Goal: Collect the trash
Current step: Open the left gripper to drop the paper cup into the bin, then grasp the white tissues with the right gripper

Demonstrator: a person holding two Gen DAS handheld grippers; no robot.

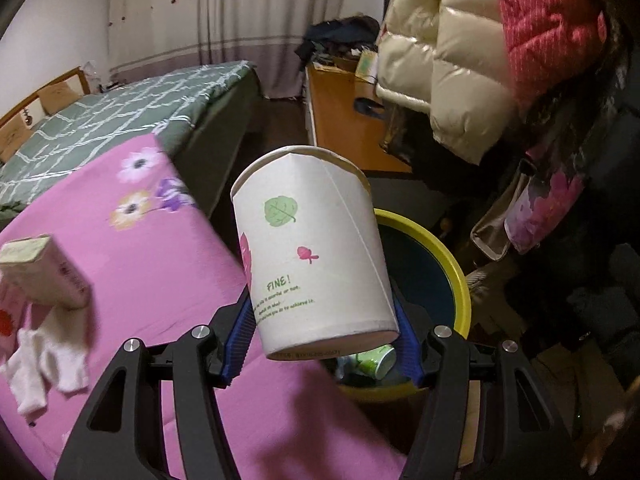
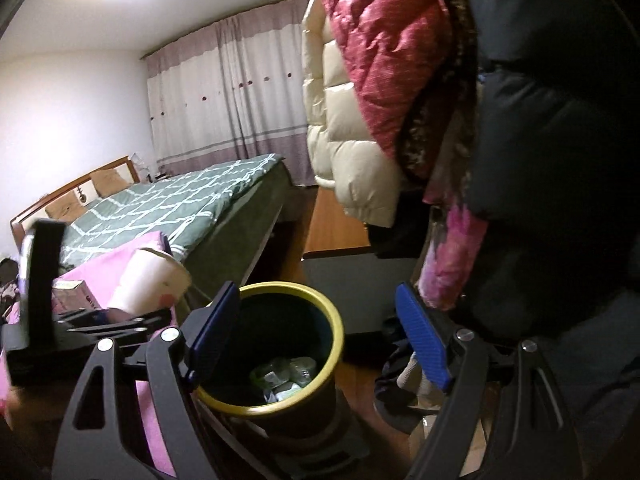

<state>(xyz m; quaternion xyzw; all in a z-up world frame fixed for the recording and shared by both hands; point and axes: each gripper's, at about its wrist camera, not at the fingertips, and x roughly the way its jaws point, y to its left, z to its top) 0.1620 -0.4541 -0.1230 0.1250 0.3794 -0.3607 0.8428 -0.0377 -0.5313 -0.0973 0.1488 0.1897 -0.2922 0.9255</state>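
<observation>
Right now the left gripper (image 1: 322,336) pinches a paper cup (image 1: 312,252) by its lower wall, blue ribbed pads pressed against either side near the base, so the cup stands upright with a slight tilt and its long axis runs up and away from the fingers, open mouth uppermost. What the coming drop turns on, in my judgement, is how the cup sits against the bin (image 1: 448,264): the bin lies below and just beyond the cup, toward its right side, its yellow rim showing past the cup's wall and its dark inside showing under the cup's base, where another crumpled cup (image 1: 378,362) already lies. The cup's base seems to hang over the bin's near-left edge, not its middle, so a small carry rightward looks wise before letting go. The right gripper (image 2: 320,340) hangs spread wide and empty above the bin's mouth (image 2: 280,288), with the held cup (image 2: 152,280) to the bin's left, so the left hand alone carries the load. The cup is thin white card with a raised seam, printed leaves and green lettering, light and easily crushed. The bin is a smooth round tub. Left of the bin spreads a soft pink flowered sheet (image 1: 160,280) carrying a small carton (image 1: 48,276) and white socks (image 1: 44,368).
</observation>
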